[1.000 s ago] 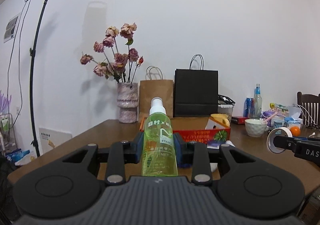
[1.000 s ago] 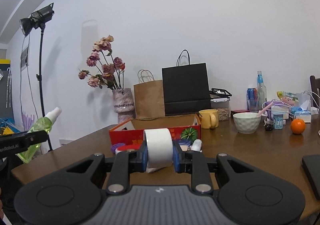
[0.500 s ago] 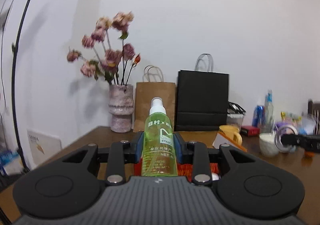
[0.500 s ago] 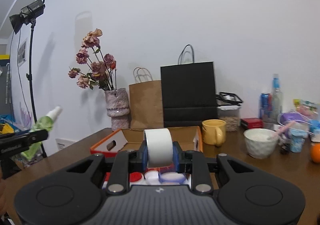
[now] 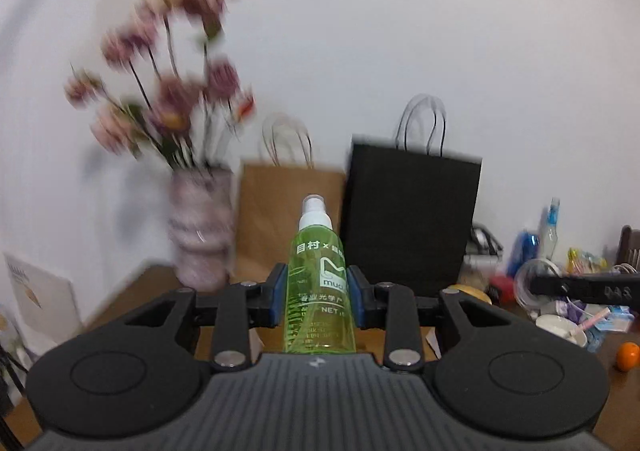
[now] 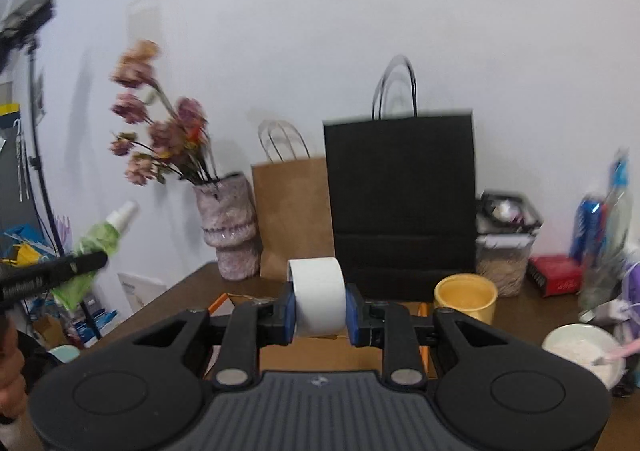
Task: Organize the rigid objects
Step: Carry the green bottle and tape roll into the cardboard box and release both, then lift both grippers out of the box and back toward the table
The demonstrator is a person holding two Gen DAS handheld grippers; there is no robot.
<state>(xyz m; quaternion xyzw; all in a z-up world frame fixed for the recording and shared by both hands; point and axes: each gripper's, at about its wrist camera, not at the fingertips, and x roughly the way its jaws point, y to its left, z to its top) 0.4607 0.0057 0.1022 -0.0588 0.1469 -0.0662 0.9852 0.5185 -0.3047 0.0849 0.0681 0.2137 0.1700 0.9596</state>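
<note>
My left gripper (image 5: pixel 319 297) is shut on a green spray bottle (image 5: pixel 320 283) with a white cap, held upright above the table. The bottle also shows at the left of the right wrist view (image 6: pixel 96 247). My right gripper (image 6: pixel 320 307) is shut on a white tape roll (image 6: pixel 318 293), held over the open orange cardboard box (image 6: pixel 320 355) on the brown table (image 6: pixel 516 311). The roll also shows at the right of the left wrist view (image 5: pixel 534 283).
A vase of dried flowers (image 6: pixel 230 231), a brown paper bag (image 6: pixel 294 211) and a black paper bag (image 6: pixel 400 203) stand along the back wall. A yellow mug (image 6: pixel 466 297), a white bowl (image 6: pixel 582 351), bottles, a clear container (image 6: pixel 506 247) and an orange (image 5: pixel 627 356) crowd the right side.
Both grippers have moved forward toward the back wall and bags, still holding the bottle and the roll. The box now lies under the right gripper.
</note>
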